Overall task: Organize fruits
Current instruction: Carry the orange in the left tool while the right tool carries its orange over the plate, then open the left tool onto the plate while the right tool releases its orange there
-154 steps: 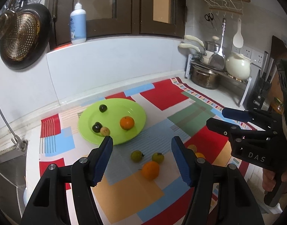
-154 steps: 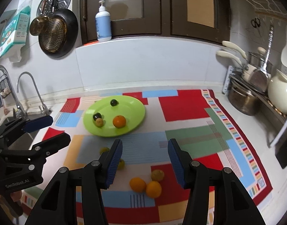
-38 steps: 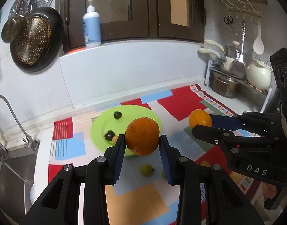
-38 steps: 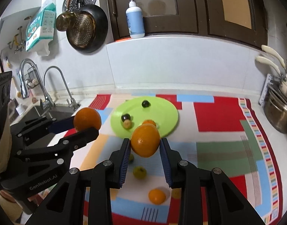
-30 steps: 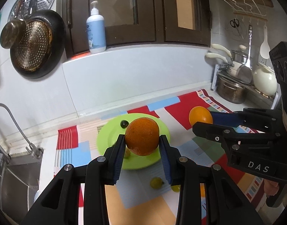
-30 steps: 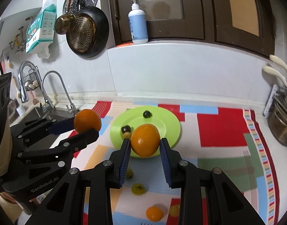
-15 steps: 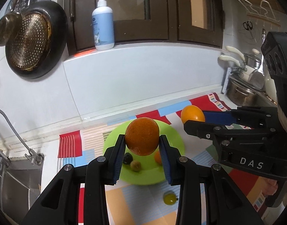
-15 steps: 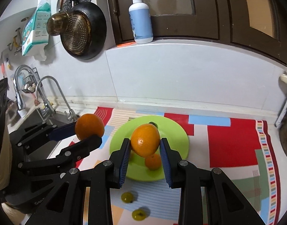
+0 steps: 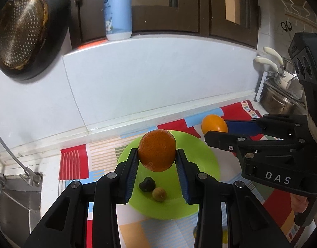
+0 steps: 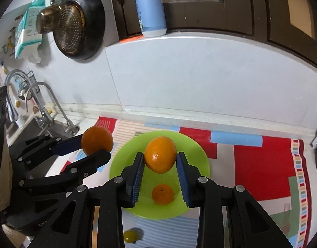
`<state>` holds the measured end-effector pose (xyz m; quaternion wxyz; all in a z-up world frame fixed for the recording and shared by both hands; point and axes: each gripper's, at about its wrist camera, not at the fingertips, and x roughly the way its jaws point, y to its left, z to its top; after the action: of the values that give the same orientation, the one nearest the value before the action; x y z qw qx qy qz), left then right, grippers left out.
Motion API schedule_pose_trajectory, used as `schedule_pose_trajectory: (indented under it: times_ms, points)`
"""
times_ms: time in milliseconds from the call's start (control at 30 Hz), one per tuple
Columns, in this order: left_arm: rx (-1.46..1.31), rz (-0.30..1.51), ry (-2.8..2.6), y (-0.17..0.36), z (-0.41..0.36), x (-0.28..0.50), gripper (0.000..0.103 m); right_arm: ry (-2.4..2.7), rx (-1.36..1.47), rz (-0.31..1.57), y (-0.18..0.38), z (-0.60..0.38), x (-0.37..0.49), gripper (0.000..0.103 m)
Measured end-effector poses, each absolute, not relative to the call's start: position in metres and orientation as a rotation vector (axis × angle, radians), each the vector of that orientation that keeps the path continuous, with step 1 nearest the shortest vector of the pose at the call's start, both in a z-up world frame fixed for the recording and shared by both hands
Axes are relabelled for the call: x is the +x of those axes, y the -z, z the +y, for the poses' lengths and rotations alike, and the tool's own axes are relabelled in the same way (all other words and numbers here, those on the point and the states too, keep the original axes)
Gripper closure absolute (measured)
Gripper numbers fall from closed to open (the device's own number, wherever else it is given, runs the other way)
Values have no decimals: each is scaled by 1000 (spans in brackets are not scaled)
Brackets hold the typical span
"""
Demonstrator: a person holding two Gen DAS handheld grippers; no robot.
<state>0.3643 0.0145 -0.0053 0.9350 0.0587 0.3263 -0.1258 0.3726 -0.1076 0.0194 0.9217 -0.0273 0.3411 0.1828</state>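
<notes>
left gripper [image 9: 157, 161] clamps orange [image 9: 157, 150] above plate [image 9: 208, 161] | right gripper [image 10: 160, 165] clamps second orange [image 10: 160, 157] over plate too | risk: dropped from this height an orange may roll off, or knock the small fruits [image 9: 153, 188] out

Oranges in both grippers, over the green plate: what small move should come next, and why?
Probably lower both grippers toward the plate, then open. The left gripper is shut on an orange, the right gripper on another orange, and both hang above the plate, not on it. A small orange lies under the right one, so aim for bare plate.
</notes>
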Motion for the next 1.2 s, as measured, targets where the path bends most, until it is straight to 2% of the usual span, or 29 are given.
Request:
schedule_pose_trajectory:
  times_ms: [700, 1200]
  points:
    - [114, 806, 277, 63, 20, 432, 67, -389, -102, 873, 34, -98, 454, 70]
    - [108, 874, 293, 87, 19, 460, 67, -389, -99, 967, 64, -95, 482, 70]
